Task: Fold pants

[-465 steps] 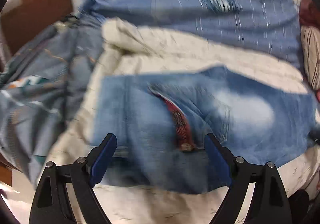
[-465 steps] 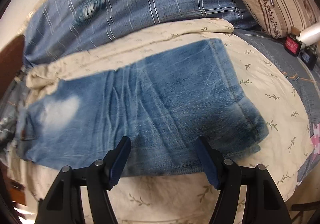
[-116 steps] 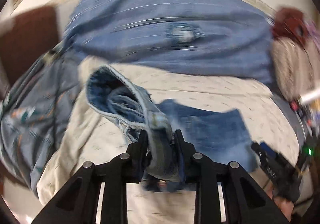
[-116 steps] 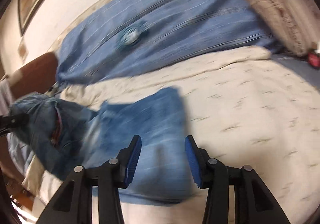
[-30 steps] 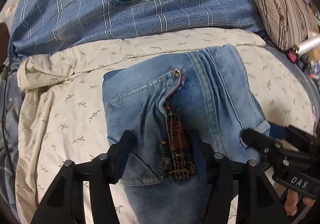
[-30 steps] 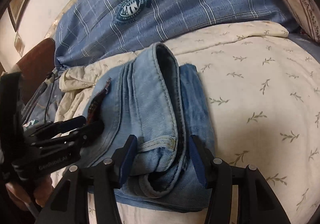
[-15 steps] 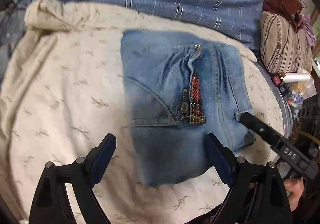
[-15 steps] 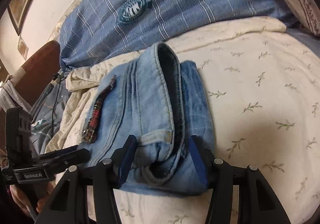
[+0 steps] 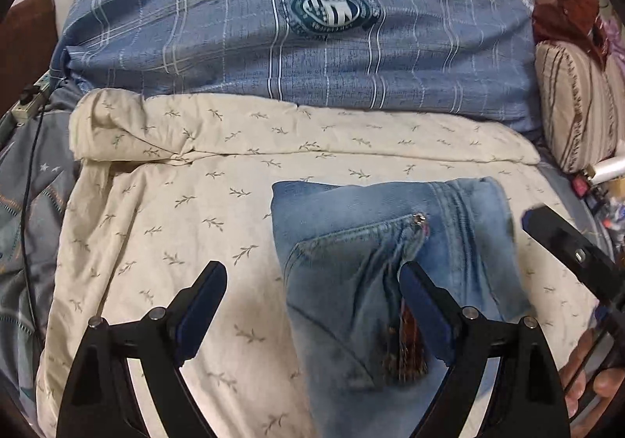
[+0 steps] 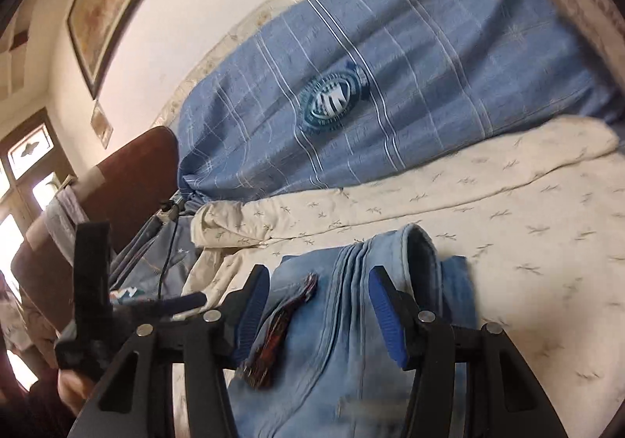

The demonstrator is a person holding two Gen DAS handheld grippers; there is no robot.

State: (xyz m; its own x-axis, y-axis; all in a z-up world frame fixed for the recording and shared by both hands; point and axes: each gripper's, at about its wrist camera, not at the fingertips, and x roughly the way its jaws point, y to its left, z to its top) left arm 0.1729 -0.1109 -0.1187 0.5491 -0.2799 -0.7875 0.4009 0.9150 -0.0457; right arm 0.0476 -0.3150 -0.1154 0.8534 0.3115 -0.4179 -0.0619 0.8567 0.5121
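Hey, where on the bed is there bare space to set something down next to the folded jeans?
Bare cream sheet lies left of the folded jeans, bounded by the rumpled sheet edge behind and the blue-grey bedding at far left. A narrower strip runs between jeans and plaid duvet. The right side is crowded: striped pillow and small clutter.

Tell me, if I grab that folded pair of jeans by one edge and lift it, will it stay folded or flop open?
It will probably flop open: the folded jeans are loose stacked layers, with the waistband curling up unsecured. Thick denim looks fairly heavy for its size, so the hanging layers would likely sag. Pushed across the soft cream quilt, it would likely bunch rather than slide.
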